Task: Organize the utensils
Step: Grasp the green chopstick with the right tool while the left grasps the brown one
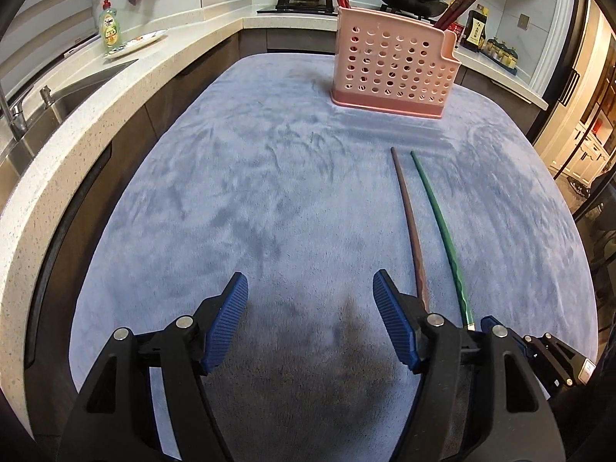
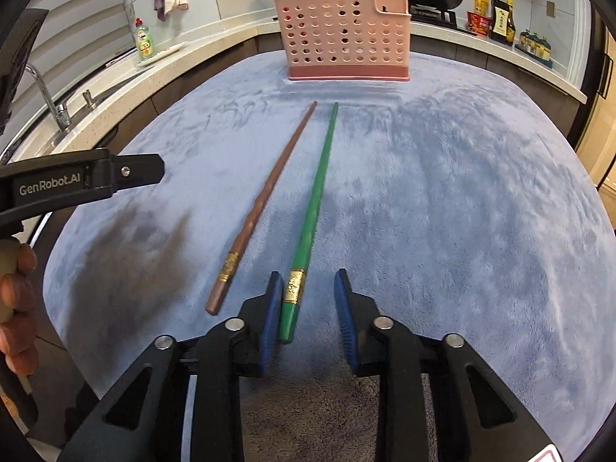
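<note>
Two chopsticks remain on the blue fleece cloth, both lying side by side in front of the pink perforated utensil holder, where several red chopsticks already stand. The left gripper hangs spread and empty beside the brown chopstick. The right gripper straddles the green chopstick, its pads not yet clamped.
</note>
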Tool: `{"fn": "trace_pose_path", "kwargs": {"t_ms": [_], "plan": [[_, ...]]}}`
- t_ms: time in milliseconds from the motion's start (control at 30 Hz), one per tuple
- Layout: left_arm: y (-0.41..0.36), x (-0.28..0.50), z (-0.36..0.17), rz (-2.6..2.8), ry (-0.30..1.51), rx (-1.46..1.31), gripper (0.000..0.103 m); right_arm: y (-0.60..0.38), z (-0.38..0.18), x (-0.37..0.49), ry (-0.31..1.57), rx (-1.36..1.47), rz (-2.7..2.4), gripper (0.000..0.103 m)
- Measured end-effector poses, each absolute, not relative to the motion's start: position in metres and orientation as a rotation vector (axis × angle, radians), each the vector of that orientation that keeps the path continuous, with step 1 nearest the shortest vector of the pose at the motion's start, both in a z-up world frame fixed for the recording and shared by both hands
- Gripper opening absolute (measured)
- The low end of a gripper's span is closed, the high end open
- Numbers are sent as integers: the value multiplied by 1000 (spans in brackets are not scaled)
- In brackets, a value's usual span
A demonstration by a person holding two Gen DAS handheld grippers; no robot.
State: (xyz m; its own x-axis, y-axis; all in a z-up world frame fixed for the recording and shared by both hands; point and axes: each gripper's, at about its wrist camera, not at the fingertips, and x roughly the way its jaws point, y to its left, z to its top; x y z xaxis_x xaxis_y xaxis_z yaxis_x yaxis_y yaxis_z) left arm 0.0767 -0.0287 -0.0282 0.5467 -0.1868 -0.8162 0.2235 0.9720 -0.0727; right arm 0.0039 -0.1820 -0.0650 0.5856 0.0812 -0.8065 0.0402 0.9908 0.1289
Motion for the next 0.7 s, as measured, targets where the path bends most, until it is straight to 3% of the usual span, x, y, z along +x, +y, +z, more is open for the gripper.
{"fn": "trace_pose_path", "kwargs": {"t_ms": [133, 333, 700], "plan": [[-32, 74, -31, -251, 972, 44, 65, -190, -65, 2, 948, 152, 7, 7], [-44, 65, -35, -284, 987, 54, 70, -205, -63, -7, 935, 191, -43, 7], [-72, 48, -56, -374, 1051, 78, 70, -226, -66, -19, 934, 251, -72, 7]]}}
